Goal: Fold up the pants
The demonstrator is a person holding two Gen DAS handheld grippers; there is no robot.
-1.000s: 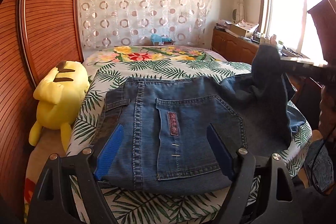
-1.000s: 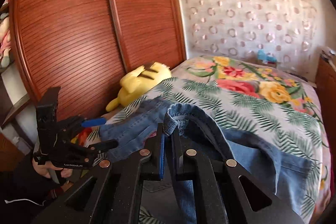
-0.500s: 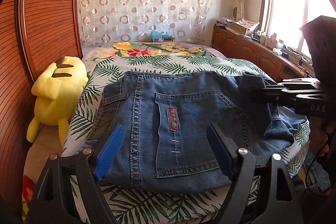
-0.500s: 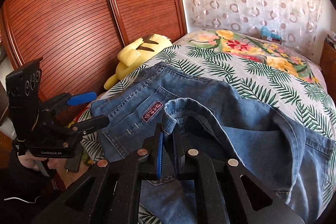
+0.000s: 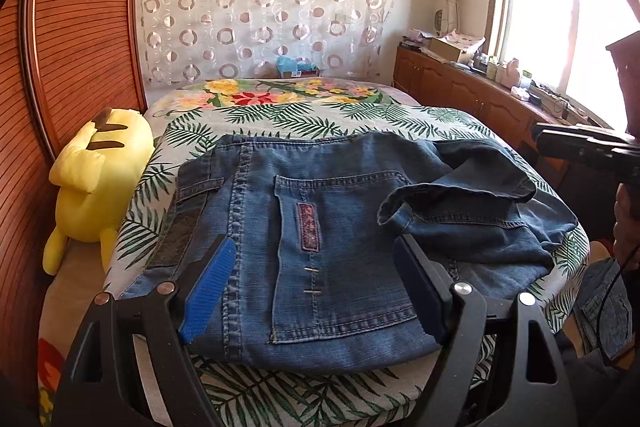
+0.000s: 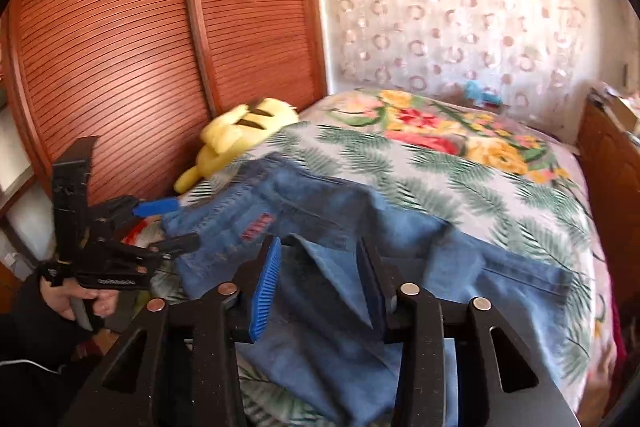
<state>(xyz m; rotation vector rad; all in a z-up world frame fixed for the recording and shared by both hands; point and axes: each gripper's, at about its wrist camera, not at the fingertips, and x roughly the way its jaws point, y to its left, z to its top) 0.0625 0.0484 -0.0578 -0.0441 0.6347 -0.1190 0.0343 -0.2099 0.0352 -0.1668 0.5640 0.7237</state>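
Blue denim pants (image 5: 320, 235), palm-leaf and floral bedspread (image 5: 280, 119), yellow plush toy (image 5: 96, 187), circle-patterned curtain (image 5: 260, 7)

pants (image 5: 320, 227): blue denim jeans, partly folded
lie: flat on the bed, seat side up — back pocket with a small red label showing
leg: hem end folded back over the right half, rumpled, cuff gaping open — not lying flat
edge: near fold close to the bed's foot
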